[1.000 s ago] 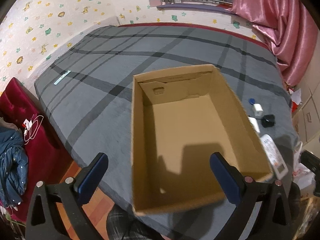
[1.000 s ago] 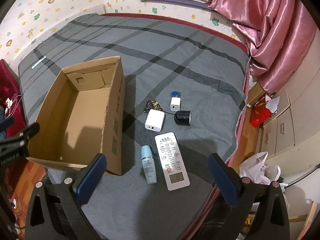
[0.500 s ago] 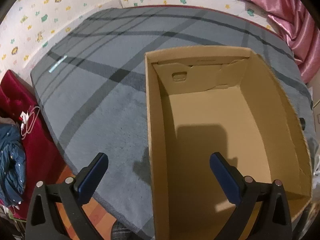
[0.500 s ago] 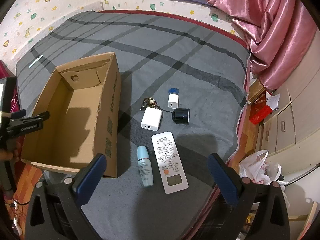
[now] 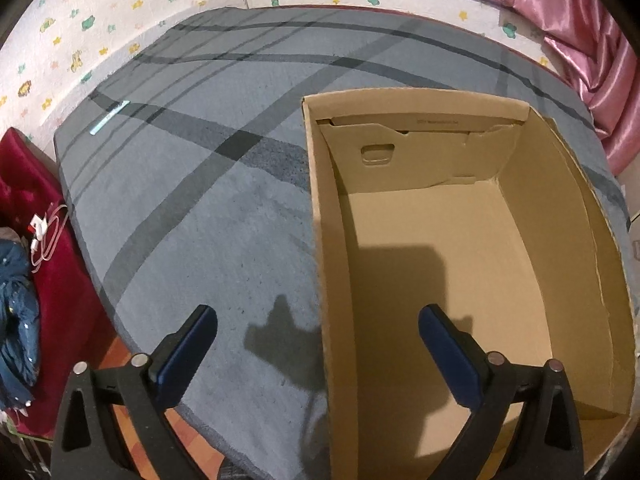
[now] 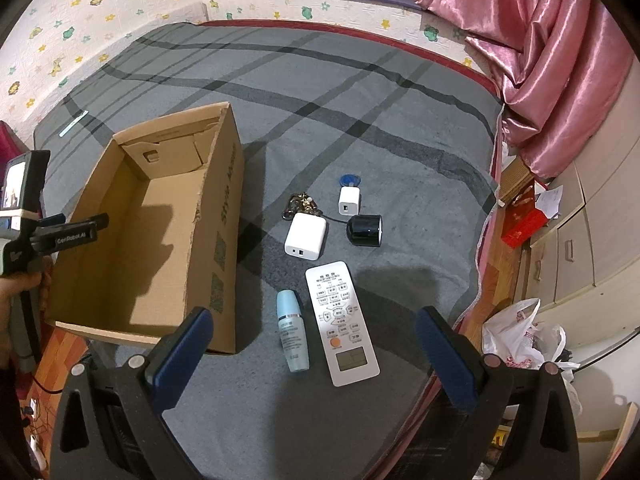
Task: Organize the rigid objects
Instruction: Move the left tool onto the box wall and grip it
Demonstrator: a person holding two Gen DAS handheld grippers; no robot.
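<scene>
Cardboard box (image 5: 460, 264): on the bed (image 5: 192, 208), now filling the left view; approached by the left gripper (image 5: 318, 354), wide open, empty, straddling its left wall. Right gripper (image 6: 312, 344): wide open, empty, above remote (image 6: 341, 322) and bottle (image 6: 291, 330). Nothing boxed yet.

The cardboard box (image 5: 460, 248) is matt brown corrugated paper with ragged torn rims. The bed (image 6: 360, 92) wears a fuzzy grey cloth blanket. The remote (image 6: 342, 322) and charger (image 6: 306, 236) are smooth white plastic, and the black cylinder (image 6: 364, 231) is glossy, perhaps plastic. The curtain (image 6: 552, 60) is shiny pink satin.
</scene>
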